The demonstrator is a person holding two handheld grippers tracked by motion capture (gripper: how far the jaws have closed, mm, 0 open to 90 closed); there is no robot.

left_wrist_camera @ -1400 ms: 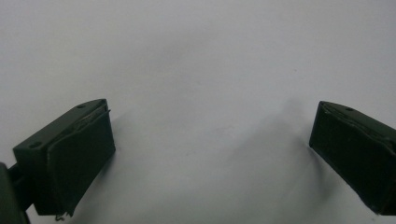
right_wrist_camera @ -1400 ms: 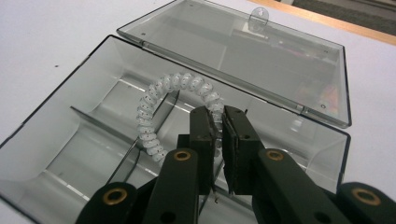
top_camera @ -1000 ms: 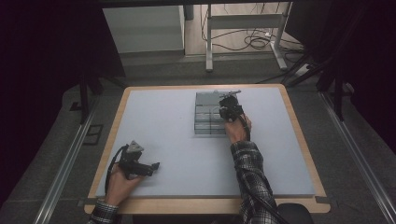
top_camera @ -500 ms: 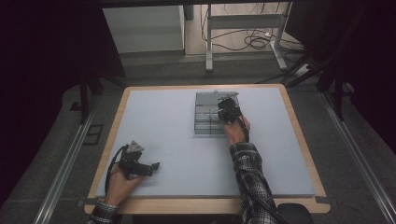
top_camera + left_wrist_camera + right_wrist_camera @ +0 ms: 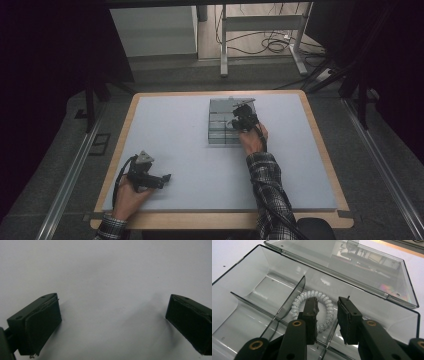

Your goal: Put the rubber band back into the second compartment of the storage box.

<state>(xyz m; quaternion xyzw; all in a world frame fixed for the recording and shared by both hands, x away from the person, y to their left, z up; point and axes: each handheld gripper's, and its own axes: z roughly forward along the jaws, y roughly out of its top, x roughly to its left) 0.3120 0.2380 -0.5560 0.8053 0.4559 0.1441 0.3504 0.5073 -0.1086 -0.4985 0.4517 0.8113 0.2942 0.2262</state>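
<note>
Directly below the right gripper (image 5: 325, 315) lies the white coiled spiral hair tie (image 5: 312, 308), a closed ring flat on the floor of one compartment of the clear grey plastic divided organiser box (image 5: 252, 282), beside a divider wall. Its jaws have just been opening and stand slightly apart, one inside the ring, gripping nothing. Well away, near the table's front edge, the left gripper (image 5: 112, 322) rests spread wide over the bare white tabletop (image 5: 105, 270).

A lab: bare white table (image 5: 175, 140), black curtains (image 5: 55, 60), floor cables (image 5: 270, 45).
</note>
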